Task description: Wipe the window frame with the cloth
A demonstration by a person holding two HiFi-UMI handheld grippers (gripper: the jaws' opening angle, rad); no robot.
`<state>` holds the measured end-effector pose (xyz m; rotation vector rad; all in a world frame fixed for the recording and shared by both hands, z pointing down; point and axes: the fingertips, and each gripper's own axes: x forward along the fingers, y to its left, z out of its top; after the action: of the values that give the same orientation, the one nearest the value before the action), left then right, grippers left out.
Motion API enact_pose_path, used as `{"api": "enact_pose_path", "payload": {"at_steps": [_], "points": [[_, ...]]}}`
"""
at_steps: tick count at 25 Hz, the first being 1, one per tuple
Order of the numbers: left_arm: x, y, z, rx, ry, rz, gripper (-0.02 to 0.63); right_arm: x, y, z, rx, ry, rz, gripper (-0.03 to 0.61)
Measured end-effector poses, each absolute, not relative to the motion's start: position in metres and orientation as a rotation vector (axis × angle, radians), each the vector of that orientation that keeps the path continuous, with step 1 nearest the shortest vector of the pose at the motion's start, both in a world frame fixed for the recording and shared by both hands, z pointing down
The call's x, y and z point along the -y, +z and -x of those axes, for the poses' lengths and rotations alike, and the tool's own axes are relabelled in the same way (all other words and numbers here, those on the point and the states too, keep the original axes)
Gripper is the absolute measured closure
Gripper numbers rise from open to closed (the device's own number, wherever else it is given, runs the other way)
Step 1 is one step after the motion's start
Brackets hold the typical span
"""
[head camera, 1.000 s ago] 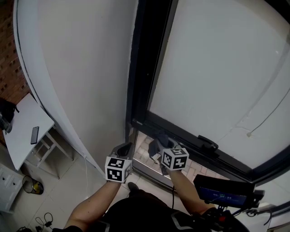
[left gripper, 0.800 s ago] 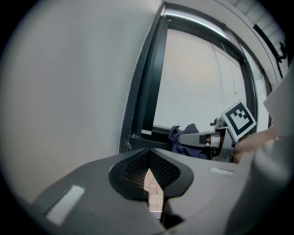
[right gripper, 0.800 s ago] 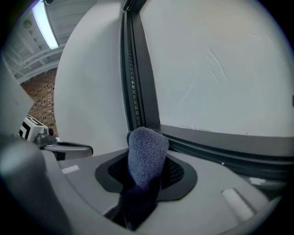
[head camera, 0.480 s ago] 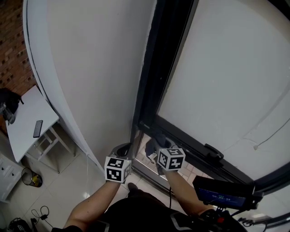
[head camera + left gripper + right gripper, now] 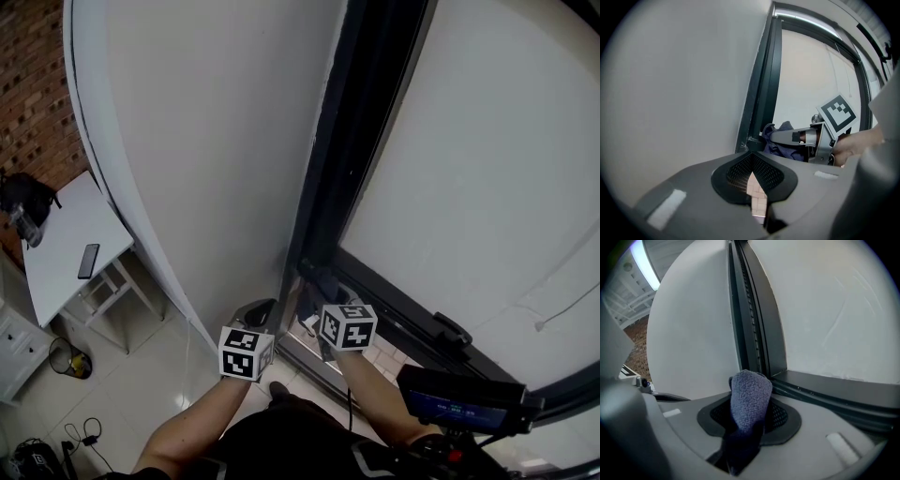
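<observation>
The dark window frame [image 5: 361, 141] rises next to the white wall, and its lower rail [image 5: 403, 314] runs off to the right. My right gripper [image 5: 317, 292] is shut on a blue-grey cloth [image 5: 748, 397], which it holds at the frame's bottom left corner. In the right gripper view the cloth's folded end sticks up between the jaws, just short of the frame's upright [image 5: 752, 329]. My left gripper [image 5: 263, 313] hangs lower left of the corner, apart from the frame, shut with nothing in it. From the left gripper view, the cloth [image 5: 780, 143] shows beside the frame [image 5: 761, 93].
A curved white wall [image 5: 216, 159] stands left of the frame. Down at the far left are a white table [image 5: 56, 272] with a phone [image 5: 88, 261], a dark bag [image 5: 23, 202] and a brick wall [image 5: 33, 84]. A handle [image 5: 453, 330] sits on the lower rail.
My right gripper with the cloth has moved left along the lower rail into the frame's corner. The left gripper has barely moved. The head view has shifted so that the frame sits further right.
</observation>
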<state>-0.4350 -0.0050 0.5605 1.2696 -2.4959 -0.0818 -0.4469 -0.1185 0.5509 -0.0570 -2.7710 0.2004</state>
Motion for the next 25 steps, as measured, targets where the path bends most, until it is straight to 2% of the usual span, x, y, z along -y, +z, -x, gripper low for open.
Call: {"api": "enact_pose_path", "payload": {"at_steps": [14,25], "points": [[0.01,0.556,0.43,2.481,-0.09,-1.316,0.62,0.115,0.542,0.437,2.791,0.23,0.056,0.436],[0.035,0.529,0.405,2.444,-0.205,-1.443,0.62,0.148,0.495,0.358,2.901,0.235,-0.095,0.436]]}}
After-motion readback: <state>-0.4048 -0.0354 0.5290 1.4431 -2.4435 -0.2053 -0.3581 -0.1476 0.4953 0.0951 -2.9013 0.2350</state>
